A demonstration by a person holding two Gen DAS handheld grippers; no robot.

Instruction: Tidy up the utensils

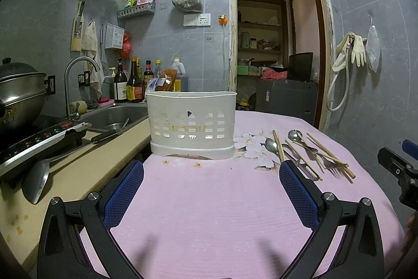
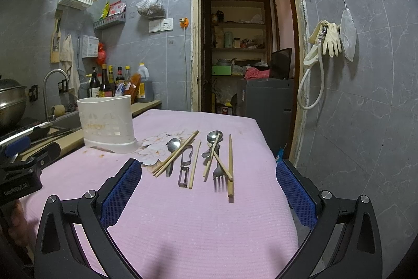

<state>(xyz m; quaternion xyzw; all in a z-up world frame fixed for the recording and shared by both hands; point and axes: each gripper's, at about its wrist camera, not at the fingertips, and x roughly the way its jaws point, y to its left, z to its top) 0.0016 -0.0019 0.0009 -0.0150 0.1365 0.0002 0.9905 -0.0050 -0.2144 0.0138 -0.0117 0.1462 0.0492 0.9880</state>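
While both hover level, each hand-held gripper (image 1: 211,174) (image 2: 209,174) gapes empty

Holder (image 1: 192,122) inside: not visible from either wrist view, only the outer slotted wall and rim, so contents can't be told. Utensil pile right of the holder: chopsticks (image 2: 230,164) cross over the fork (image 2: 219,175) and spoons, so handles are partly hidden; the left gripper's right pad (image 1: 297,190) covers the near end of the pile. The dark tool (image 2: 184,174) among them is too small to identify. Right gripper (image 1: 399,169) cut off by the frame edge right of the pile, jaw state unreadable there. Pot (image 1: 18,90) left of the holder cut off. Bottle labels behind the holder too small to read.
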